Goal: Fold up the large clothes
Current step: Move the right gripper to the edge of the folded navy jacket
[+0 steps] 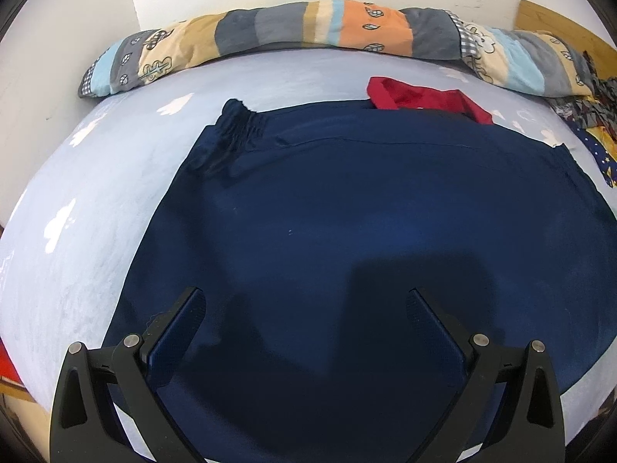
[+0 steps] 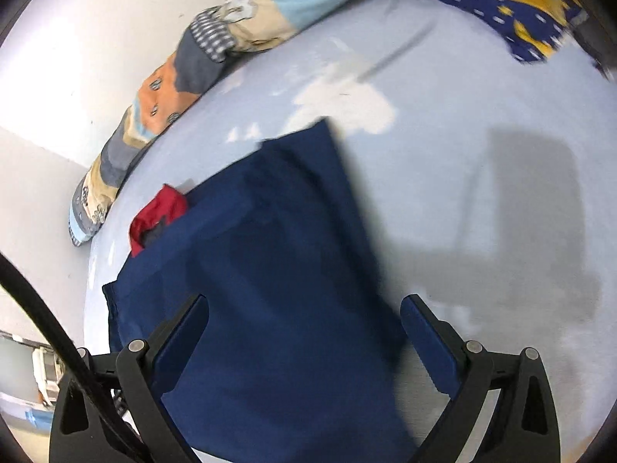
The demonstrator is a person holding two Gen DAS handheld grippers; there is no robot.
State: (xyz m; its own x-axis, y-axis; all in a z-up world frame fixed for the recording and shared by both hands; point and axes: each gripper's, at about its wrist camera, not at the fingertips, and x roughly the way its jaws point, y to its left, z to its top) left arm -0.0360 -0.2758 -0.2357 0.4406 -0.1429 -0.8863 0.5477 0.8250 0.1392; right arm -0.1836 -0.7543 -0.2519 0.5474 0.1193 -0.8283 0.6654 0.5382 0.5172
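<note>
L gripper (image 1: 304, 301), R gripper (image 2: 304, 306) both wide, empty; elastic cuff (image 1: 239, 123) only L view.

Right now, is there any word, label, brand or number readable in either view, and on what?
None readable.
Navy garment: no label or print shows.
Red garment: a small pale spot near its edge, too small to read.
Patchwork quilt: leaf and tree drawings only, no letters.
Bedsheet: white cloud shapes only.
Yellow-and-navy cloth: blurred, pattern only.

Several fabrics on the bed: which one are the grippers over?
The navy garment, spread flat on the bed sheet under both open grippers. The red garment pokes out behind it; the patchwork quilt lies along the wall.
</note>
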